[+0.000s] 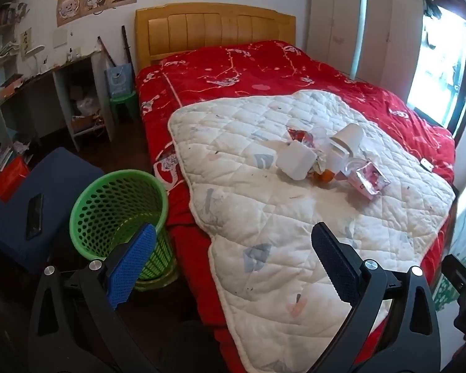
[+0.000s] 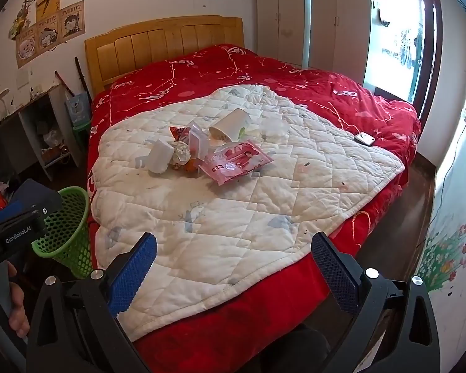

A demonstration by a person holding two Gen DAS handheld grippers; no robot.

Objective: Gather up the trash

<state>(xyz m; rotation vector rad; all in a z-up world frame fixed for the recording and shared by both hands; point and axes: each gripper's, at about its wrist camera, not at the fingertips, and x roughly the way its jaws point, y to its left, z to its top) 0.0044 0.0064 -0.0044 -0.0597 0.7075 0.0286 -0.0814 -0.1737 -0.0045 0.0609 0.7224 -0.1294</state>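
Note:
A heap of trash lies on the white quilted pad (image 1: 264, 217) (image 2: 233, 217) in the middle of the bed. In it are a white paper cup (image 1: 348, 138) (image 2: 230, 126) on its side, a white box (image 1: 296, 159) (image 2: 160, 155), a pink wrapper (image 1: 369, 179) (image 2: 236, 161), a red snack bag (image 1: 301, 136) (image 2: 178, 132) and an orange bit (image 1: 324, 176) (image 2: 189, 165). A green mesh bin (image 1: 118, 214) (image 2: 68, 233) stands on the floor at the bed's left side. My left gripper (image 1: 233, 264) hangs open near the bin and the bed edge. My right gripper (image 2: 233, 267) is open over the pad's near edge, well short of the heap.
A red bedspread (image 1: 233, 71) (image 2: 326, 93) covers the bed under a wooden headboard (image 1: 214, 28). A small white device (image 2: 364, 138) lies on the spread at right. A dark blue seat (image 1: 25, 205) with a phone (image 1: 34, 216) stands left of the bin. A cluttered desk (image 1: 46, 74) lines the left wall.

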